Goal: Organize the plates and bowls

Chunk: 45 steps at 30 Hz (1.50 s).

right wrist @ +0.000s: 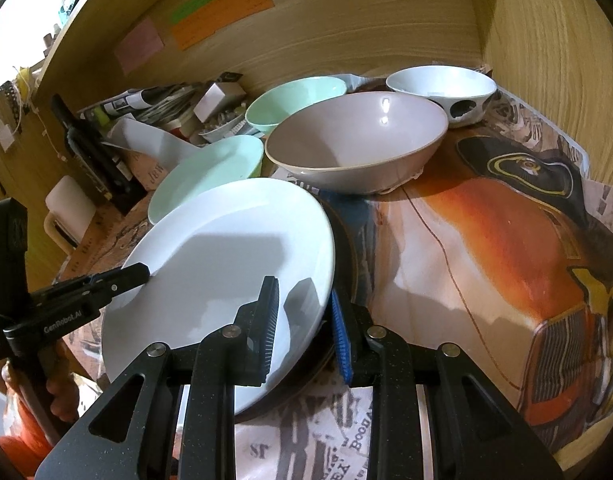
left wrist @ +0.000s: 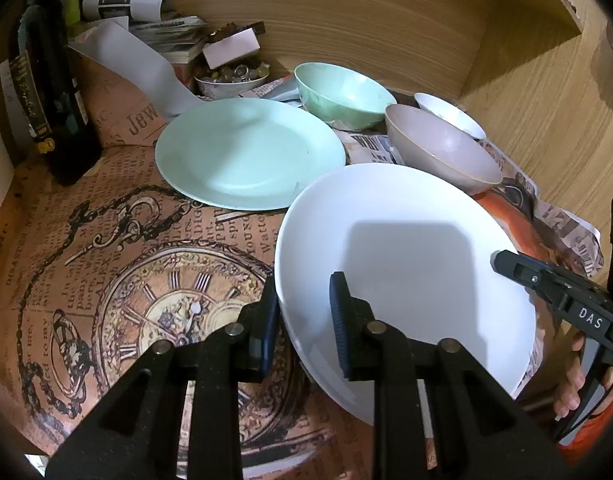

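The white plate (left wrist: 406, 264) is gripped at its near rim by both grippers, nearest of all the things. The left gripper (left wrist: 306, 320) is closed on the plate's left edge, one finger (left wrist: 340, 316) seen lying over the plate's face and the other outside the rim. The right gripper (right wrist: 304, 320) is clamped on the plate's right edge, its blue-padded finger (right wrist: 340, 336) set behind the rim and the other finger over the face. The plate is tilted, and under its right edge part of a dark plate (right wrist: 346, 256) can be seen in the right wrist view. A hand (left wrist: 570, 376) is seen on the right gripper's handle in the left wrist view.

All is laid on a counter (left wrist: 118, 280) covered with printed paper showing a pocket watch on the left and a car on the right. Just beyond the white plate, a pale green plate (left wrist: 248, 154) lies flat to the left and a grey-pink bowl (right wrist: 354, 140) stands upright to the right. Farther back, a green bowl (left wrist: 342, 94) and a small white bowl (right wrist: 442, 88) are set near the wooden back wall (left wrist: 366, 20). At the far left, a dish of small trinkets (left wrist: 230, 80), folded newspapers (left wrist: 166, 32) and a dark bottle (left wrist: 54, 92) are crowded together. Coloured notes (right wrist: 222, 12) are stuck on the wall.
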### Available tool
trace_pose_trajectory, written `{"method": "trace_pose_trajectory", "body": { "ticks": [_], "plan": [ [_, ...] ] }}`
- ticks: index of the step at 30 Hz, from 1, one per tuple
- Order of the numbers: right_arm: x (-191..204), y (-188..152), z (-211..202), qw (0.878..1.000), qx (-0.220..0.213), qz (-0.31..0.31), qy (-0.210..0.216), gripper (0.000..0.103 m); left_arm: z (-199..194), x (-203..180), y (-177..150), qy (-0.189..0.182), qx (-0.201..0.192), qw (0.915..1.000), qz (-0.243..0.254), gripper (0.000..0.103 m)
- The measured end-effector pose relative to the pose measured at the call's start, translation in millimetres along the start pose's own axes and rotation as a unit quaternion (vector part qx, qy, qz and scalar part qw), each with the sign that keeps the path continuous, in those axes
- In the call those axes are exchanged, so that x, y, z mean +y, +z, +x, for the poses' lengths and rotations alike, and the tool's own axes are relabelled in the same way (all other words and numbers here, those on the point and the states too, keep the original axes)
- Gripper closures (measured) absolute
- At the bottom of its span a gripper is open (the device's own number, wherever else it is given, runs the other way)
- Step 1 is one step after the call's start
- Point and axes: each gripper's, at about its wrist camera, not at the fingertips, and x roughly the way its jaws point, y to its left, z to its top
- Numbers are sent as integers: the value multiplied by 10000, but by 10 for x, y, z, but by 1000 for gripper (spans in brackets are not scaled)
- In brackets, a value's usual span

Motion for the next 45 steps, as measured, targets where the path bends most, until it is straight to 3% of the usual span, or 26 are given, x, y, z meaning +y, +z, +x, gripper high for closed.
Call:
{"method": "trace_pose_trajectory", "body": {
  "ticks": [10, 22, 26, 39, 42, 45],
  "plan": [
    [17, 39, 22, 9996, 74, -253, -59, 78, 46, 20, 25, -64, 28, 10000, 16, 78],
    [75, 62, 18, 9976, 120, -603, -317, 79, 74, -44, 26, 174, -20, 9995, 256, 76],
    [59, 79, -13, 9947, -20, -727, -722, 77, 87, -71, 31, 153, -43, 9994, 306, 71],
    [107, 131, -51, 9969, -101, -685, -384, 76, -148, -3, 88, 180, -268, 9991, 286, 70],
    [192, 179, -81, 9966, -185, -762, -264, 72, -299, 26, 121, 282, -504, 9977, 341, 58],
    [301, 257, -111, 9953, -325, -901, -159, 60, -461, 74, 165, 369, -775, 9957, 335, 47]
  ]
}}
